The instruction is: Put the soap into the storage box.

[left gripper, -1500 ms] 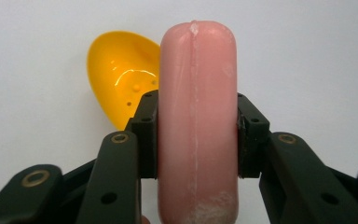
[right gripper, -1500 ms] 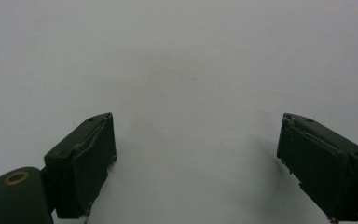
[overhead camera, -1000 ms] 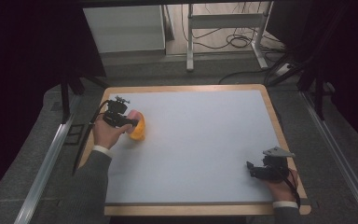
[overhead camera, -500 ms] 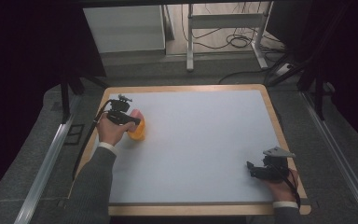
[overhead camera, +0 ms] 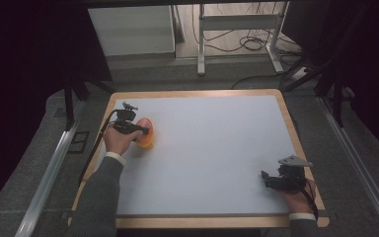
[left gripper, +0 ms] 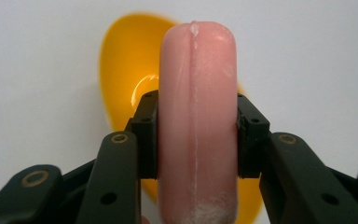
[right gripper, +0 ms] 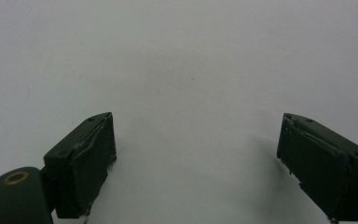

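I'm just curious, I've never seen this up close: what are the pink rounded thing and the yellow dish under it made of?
The pink rounded disc looks like soft matte foam or rubber: a moulded seam and whitish scuffs show. The yellow dish seems glossy hard plastic, judging by its bright glare spot. Neither is certain from looks alone.

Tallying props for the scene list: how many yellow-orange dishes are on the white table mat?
1. The glossy yellow-orange dish lies near the white table mat's left edge, under the rounded pink disc-shaped piece clamped in the left gripper, which may hide another.
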Available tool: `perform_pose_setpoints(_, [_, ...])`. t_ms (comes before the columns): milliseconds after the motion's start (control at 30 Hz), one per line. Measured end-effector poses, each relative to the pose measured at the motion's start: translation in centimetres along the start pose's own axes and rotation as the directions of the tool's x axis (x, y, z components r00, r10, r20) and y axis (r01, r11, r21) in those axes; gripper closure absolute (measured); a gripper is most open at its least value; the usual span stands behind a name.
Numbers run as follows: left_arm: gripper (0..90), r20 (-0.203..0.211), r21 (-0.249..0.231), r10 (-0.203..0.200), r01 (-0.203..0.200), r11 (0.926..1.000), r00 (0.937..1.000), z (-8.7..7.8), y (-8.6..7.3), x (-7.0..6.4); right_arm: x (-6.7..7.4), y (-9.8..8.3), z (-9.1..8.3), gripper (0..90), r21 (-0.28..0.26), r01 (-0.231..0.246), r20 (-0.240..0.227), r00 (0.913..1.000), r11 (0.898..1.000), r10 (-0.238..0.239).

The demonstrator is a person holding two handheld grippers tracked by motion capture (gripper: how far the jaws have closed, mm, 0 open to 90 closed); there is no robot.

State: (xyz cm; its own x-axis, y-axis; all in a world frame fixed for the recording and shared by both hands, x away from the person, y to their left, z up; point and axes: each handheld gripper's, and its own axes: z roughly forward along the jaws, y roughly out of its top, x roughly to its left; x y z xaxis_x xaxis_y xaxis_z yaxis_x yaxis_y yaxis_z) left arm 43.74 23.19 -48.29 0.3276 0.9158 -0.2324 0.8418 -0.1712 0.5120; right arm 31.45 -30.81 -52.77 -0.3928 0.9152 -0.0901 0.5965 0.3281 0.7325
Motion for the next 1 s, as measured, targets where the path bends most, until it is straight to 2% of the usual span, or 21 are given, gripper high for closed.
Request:
perform_pose_setpoints(100, [57.7,0.022,-0.048,-0.024,0.025,0.9985,0.9995,-0.2,-0.5,0.6,0.0,0.0,0.0,11.0,0.001,-0.003,-0.002,1.0,1.0,0.003])
perform_pose_setpoints(133, [54.1,0.047,-0.086,-0.031,0.035,0.9957,0.9984,-0.6,-0.6,0.7,0.0,0.0,0.0,11.0,0.0,-0.003,-0.001,1.0,1.0,0.003])
perform_pose_setpoints(167, [49.2,0.057,-0.101,-0.031,0.036,0.9942,0.9979,-0.9,-0.5,0.6,0.0,0.0,0.0,11.0,0.0,-0.002,0.0,1.0,1.0,0.002])
perform_pose_setpoints(233, [41.9,0.029,-0.106,0.007,-0.004,0.9943,0.9996,-1.5,-0.4,0.1,0.0,0.0,0.0,11.1,0.001,-0.003,0.0,1.0,1.0,0.003])
perform_pose_setpoints(400, [33.4,0.037,-0.139,0.018,-0.013,0.9902,0.9991,-2.4,-0.3,-0.5,0.0,0.0,0.0,11.1,0.0,0.0,0.005,1.0,1.0,0.0])
perform_pose_setpoints(733, [31.9,0.04,-0.162,0.022,-0.015,0.9867,0.9989,-2.8,-0.7,-0.5,0.0,0.0,0.0,11.0,0.0,-0.004,0.002,1.0,1.0,0.004])
perform_pose_setpoints(1000, [31.7,0.065,-0.195,0.054,-0.04,0.98,0.9964,-3.8,-1.3,-0.9,0.0,0.0,0.0,11.0,0.0,-0.004,0.002,1.0,1.0,0.004])
